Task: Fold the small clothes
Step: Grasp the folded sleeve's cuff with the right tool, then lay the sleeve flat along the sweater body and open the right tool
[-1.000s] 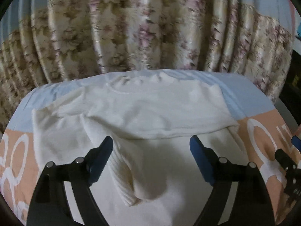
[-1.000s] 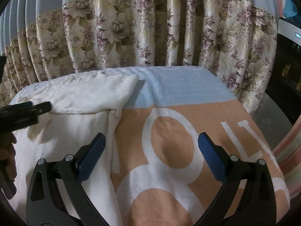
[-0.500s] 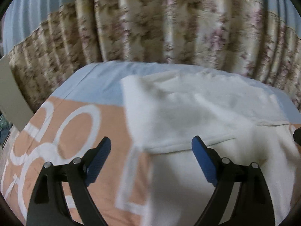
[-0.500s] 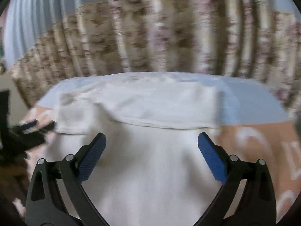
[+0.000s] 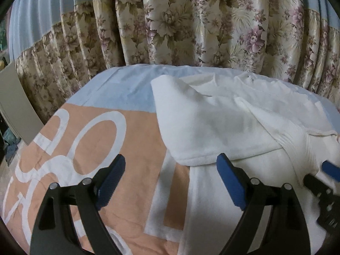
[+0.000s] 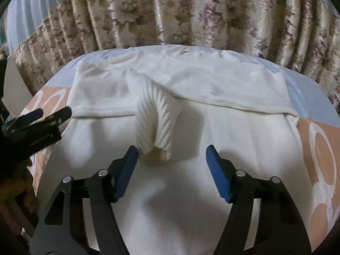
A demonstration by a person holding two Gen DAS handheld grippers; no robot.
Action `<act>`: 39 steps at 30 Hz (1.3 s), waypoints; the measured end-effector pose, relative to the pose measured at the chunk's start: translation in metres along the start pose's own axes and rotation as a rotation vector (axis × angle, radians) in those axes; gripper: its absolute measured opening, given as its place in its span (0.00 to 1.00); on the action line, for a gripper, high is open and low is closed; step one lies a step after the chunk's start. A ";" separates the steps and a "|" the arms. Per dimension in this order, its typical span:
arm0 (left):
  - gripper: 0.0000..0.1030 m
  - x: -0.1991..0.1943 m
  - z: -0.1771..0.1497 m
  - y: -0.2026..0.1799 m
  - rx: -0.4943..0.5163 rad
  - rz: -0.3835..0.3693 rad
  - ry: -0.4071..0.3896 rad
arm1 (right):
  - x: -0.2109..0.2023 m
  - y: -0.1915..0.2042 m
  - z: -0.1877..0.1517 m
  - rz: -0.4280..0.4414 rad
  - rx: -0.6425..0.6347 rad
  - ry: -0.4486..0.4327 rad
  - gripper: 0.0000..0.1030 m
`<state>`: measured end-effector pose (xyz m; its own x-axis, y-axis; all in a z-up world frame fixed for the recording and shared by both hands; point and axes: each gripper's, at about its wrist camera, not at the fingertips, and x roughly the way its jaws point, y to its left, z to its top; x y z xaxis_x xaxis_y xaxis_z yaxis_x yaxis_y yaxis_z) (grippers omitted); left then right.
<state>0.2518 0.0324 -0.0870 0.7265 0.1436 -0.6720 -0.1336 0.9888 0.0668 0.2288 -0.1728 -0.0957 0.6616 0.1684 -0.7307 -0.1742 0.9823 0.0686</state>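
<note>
A white sweater (image 5: 223,116) lies on the bed, its top part folded down over the body. My left gripper (image 5: 171,165) stands open at the sweater's left edge, with the corner of the folded layer between its blue pads (image 5: 230,182), untouched. In the right wrist view the sweater (image 6: 212,131) fills the middle, and a ribbed sleeve cuff (image 6: 157,119) lies across the fold. My right gripper (image 6: 171,150) is closing with the cuff's end between its jaws; the pads are not pressing on it. The left gripper (image 6: 54,111) shows at the left of that view.
The bed is covered by an orange, white and pale blue blanket (image 5: 89,140). Floral curtains (image 5: 191,31) hang close behind the far edge. A grey board (image 5: 14,106) leans at the far left. Bare blanket lies left of the sweater.
Both grippers swung left: the left from the sweater's middle to its left edge, the right from bare blanket onto the sweater at the cuff. The right jaws have narrowed.
</note>
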 end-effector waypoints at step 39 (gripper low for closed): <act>0.86 0.072 0.088 -0.019 0.078 0.004 0.013 | 0.053 -0.190 0.087 0.092 0.351 0.053 0.12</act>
<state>0.3661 0.0272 -0.0716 0.7171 0.1473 -0.6812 -0.0830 0.9885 0.1264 0.3605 -0.3430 -0.0881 0.6142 0.2622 -0.7443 0.0360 0.9329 0.3584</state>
